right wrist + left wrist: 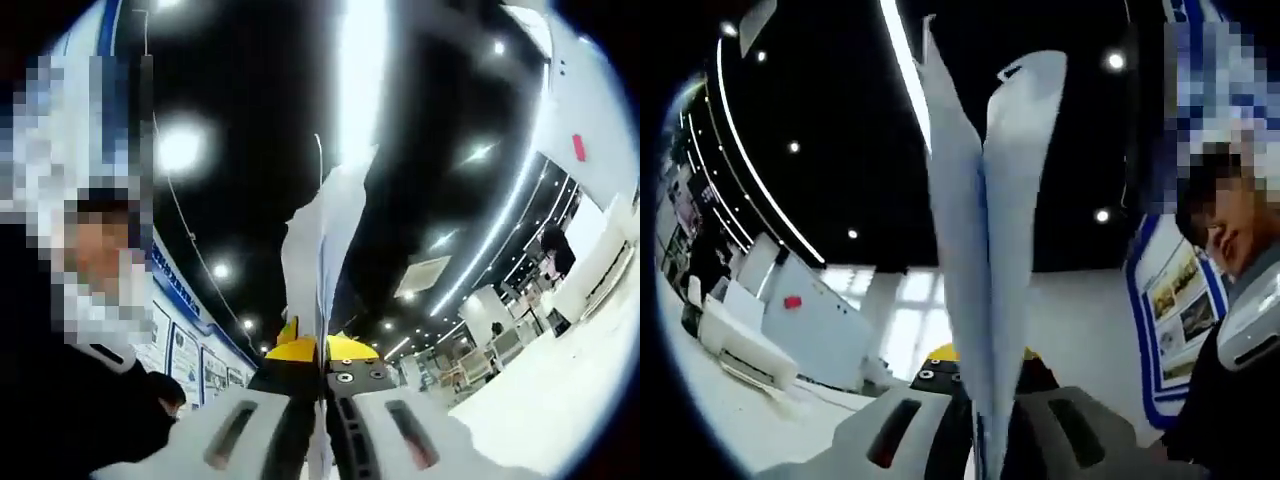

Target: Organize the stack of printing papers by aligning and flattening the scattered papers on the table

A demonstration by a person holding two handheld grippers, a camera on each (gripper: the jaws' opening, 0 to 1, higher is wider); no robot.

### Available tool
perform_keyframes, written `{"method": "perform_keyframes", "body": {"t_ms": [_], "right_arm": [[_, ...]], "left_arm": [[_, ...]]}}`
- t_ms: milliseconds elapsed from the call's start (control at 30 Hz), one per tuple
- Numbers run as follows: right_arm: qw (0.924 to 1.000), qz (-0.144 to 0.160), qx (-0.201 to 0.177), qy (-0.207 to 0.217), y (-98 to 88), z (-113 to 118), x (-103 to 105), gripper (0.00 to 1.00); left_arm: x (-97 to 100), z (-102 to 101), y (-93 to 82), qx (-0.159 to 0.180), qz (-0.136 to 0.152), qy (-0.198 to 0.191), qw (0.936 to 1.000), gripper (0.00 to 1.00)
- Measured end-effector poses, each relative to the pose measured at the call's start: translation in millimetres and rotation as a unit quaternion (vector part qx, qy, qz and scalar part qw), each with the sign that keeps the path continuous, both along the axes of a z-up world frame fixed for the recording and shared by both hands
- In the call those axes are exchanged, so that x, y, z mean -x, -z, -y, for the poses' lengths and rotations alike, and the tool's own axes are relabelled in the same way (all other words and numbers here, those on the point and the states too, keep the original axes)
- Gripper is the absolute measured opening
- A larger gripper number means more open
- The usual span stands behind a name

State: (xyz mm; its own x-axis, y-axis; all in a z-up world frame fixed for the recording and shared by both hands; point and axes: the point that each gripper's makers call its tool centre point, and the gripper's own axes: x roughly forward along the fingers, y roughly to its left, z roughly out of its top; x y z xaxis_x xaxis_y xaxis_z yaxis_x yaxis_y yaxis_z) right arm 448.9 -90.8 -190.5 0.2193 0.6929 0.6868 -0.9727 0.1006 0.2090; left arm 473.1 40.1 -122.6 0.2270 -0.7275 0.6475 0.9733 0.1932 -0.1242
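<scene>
Papers [980, 250] stand on edge between you, both your left tongs [985, 440] and right tongs [322, 430] clamped shut on the sheaf [318, 250] above the desk [740, 420], apparently mid-alignment; next, tap its lower edge square.

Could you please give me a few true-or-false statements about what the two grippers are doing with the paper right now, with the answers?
1. The left gripper is shut on thin white printing paper sheets that rise edge-on between its fingers. True.
2. The right gripper hangs open with nothing between its fingers. False: it is shut on white sheets too.
3. In the left gripper view the sheets lie flat on the white table. False: they stand upright, lifted off it.
4. A yellow-and-black gripper shows beyond the right gripper's fingers. True.
</scene>
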Motion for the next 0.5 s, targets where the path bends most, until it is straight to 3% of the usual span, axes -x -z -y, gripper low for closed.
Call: {"method": "perform_keyframes", "body": {"t_ms": [100, 233, 367, 500], "right_arm": [[0.9994, 0.017, 0.019, 0.023, -7.3, 8, 2, 0.00], [0.9968, 0.035, 0.051, 0.050, -19.3, 21, 7, 0.00], [0.9933, 0.039, 0.087, 0.066, -19.8, 40, -3, 0.00], [0.9890, 0.045, 0.119, 0.075, -20.4, 48, -7, 0.00]], "left_arm": [[-1.5, 1, 10.2, -0.022, 0.008, -0.014, 0.9996, 0.07], [-2.5, -9, 13.1, -0.020, 0.011, -0.025, 0.9994, 0.09], [-4.8, -19, 13.2, -0.024, 0.015, -0.036, 0.9990, 0.12], [0.9, -20, 13.2, -0.043, 0.020, -0.022, 0.9986, 0.17]]}}
